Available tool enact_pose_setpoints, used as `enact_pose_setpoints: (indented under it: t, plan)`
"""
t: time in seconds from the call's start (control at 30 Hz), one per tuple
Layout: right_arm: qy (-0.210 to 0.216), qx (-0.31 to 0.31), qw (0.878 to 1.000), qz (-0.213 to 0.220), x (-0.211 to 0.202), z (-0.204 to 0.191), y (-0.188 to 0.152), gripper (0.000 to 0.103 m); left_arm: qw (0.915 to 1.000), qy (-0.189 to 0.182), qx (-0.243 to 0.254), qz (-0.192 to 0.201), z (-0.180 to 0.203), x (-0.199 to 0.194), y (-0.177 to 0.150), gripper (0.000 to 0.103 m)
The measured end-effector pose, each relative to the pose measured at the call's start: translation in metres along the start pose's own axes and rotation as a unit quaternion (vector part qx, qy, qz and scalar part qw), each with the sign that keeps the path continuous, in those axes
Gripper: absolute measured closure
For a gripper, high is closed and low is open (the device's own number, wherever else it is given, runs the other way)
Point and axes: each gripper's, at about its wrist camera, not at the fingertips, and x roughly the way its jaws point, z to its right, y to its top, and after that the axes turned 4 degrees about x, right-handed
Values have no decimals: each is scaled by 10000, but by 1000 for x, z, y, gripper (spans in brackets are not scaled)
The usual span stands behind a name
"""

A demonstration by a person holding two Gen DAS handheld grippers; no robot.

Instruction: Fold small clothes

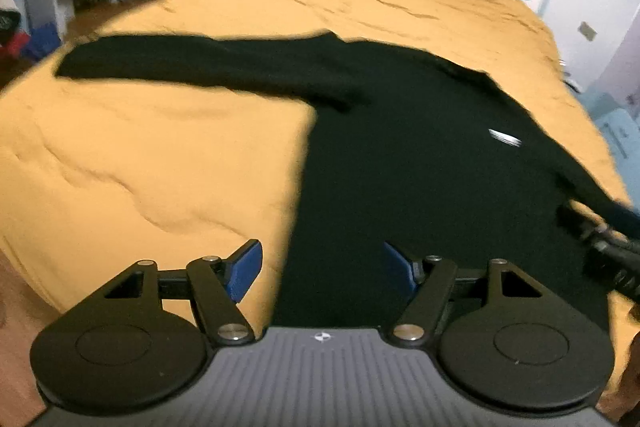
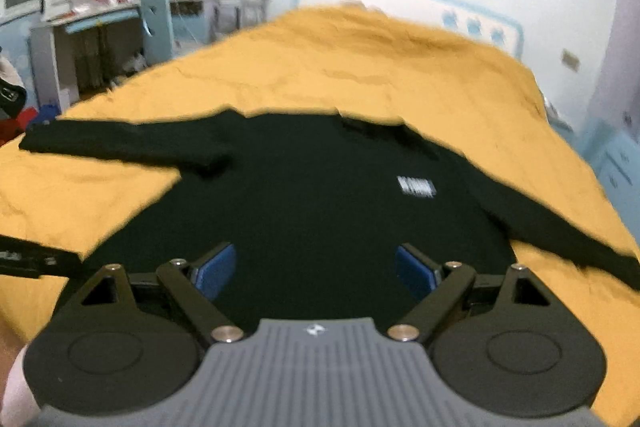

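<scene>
A black long-sleeved top with a small white printed label on the chest (image 2: 416,186) lies flat, front up, across the middle of the right wrist view, spread on a mustard-yellow quilted bedspread (image 2: 360,55) that fills most of both views. One sleeve (image 2: 120,143) stretches straight out toward the left edge of the frame, the other (image 2: 560,223) runs down toward the lower right. Nothing on it is folded, so I judge the work to be at its very start: the garment is laid out and the first fold is yet to come. The left gripper (image 1: 320,269), at the bottom of the left wrist view, has its blue-padded jaws standing wide with nothing between them, hovering over the hem at the garment's left side edge, where black cloth meets yellow. The right gripper (image 2: 314,271) is likewise spread wide and empty, low over the hem area. The next move, as I read it, calls for each gripper to drop to an edge or a sleeve and pinch only the top's fabric, not the bedspread under it, then carry that part over the body; the dark cloth shows few creases, so the edge must be found by its outline. As for containers, the cluttered shelves and desk (image 2: 100,27) in the upper left are too blurred to tell what they hold.
</scene>
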Motion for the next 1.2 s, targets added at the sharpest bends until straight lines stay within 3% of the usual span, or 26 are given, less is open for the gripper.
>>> enact_pose_setpoints:
  t: [0.1, 0.17, 0.3, 0.4, 0.47, 0.5, 0.57, 0.6, 0.7, 0.87, 1.0, 1.03, 1.07, 1.13, 1.2]
  plan:
    - [249, -218, 9987, 377, 26, -24, 10, 20, 9996, 52, -263, 115, -46, 7, 16, 22]
    - [497, -316, 9973, 442, 45, -41, 17, 20, 9974, 76, -693, 166, -81, 15, 27, 22]
    - [1011, -405, 9931, 423, 87, -79, 30, 20, 9861, -3, -1543, 610, -159, 38, 51, 22]
    - [1130, -583, 9907, 479, 119, -103, 38, 20, 9629, -325, -2466, 1047, -219, 65, 62, 23]
    - [1154, -737, 9898, 405, 141, -123, 43, 20, 9400, -511, -3118, 1286, -256, 87, 65, 24]
    - [1164, -810, 9894, 325, 152, -132, 45, 20, 9288, -561, -3380, 1414, -270, 97, 66, 24]
    - [1210, -889, 9885, 189, 168, -150, 47, 20, 9146, -578, -3676, 1582, -294, 114, 71, 26]
    - [1270, -912, 9876, 123, 176, -156, 47, 20, 9099, -491, -3770, 1662, -306, 119, 73, 33]
    - [1462, -940, 9848, 38, 198, -168, 44, 20, 8939, -458, -4000, 1970, -331, 131, 75, 36]
    - [1419, -1008, 9847, -113, 226, -183, 43, 20, 8762, -391, -4325, 2091, -349, 152, 74, 36]
    - [1405, -858, 9858, -322, 241, -185, 43, 20, 8574, -428, -4637, 2193, -360, 159, 70, 46]
    - [1390, -847, 9860, -373, 243, -185, 42, 20, 8537, -424, -4677, 2251, -359, 157, 69, 56]
    - [1390, -833, 9859, -411, 243, -184, 40, 20, 8531, -452, -4663, 2297, -359, 156, 68, 62]
    - [1394, -824, 9857, -474, 243, -181, 37, 20, 8544, -408, -4630, 2324, -360, 156, 69, 89]
    - [1366, -809, 9860, -513, 239, -175, 34, 20, 8544, -413, -4596, 2389, -359, 152, 71, 93]
